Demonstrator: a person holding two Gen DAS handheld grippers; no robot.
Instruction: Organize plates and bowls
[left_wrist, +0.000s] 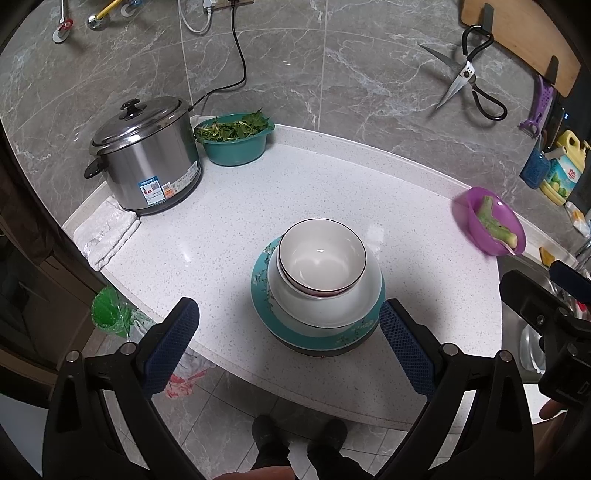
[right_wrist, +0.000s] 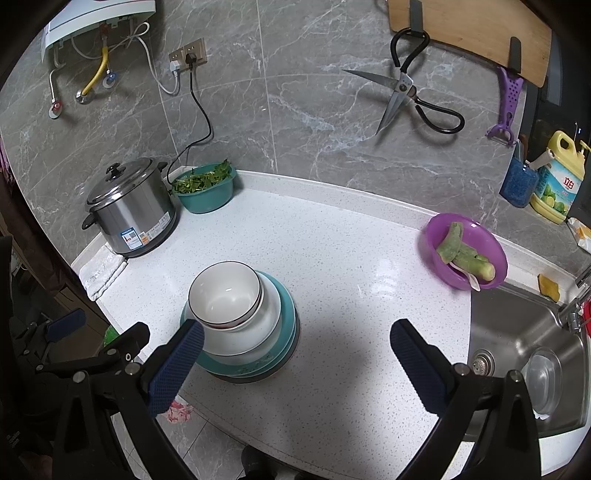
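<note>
Both grippers, left (left_wrist: 290, 345) and right (right_wrist: 297, 354), hang wide open, holding nothing. Risk: nudging the off-centre white ceramic bowl (left_wrist: 322, 254) could topple the stacked teal plates (left_wrist: 266, 306).

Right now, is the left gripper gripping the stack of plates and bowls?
No, the left gripper is open, its fingers apart on either side of the stack, touching nothing.
</note>
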